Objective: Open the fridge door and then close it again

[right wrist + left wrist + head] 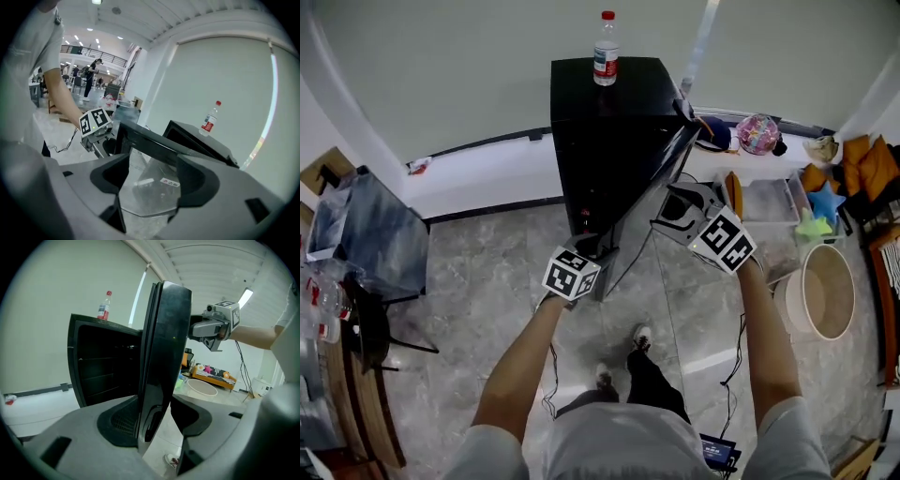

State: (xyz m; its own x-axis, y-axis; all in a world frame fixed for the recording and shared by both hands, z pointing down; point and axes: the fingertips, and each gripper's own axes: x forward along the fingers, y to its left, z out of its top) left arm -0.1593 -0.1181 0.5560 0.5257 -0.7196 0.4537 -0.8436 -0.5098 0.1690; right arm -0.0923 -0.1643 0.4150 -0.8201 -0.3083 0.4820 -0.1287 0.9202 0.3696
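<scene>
A black mini fridge stands against the wall with a water bottle on top. Its door is swung partly open toward me. My left gripper sits at the door's free edge. In the left gripper view the door edge runs between the jaws: the left pad lies against it and a gap shows at the right pad. My right gripper is at the door's outer face, open. The glossy door lies just beyond its empty jaws.
A round beige tub stands on the floor at the right. Toys and a clear bin line the wall behind it. A dark chair with bags is at the left. My feet and cables are on the tiled floor below the door.
</scene>
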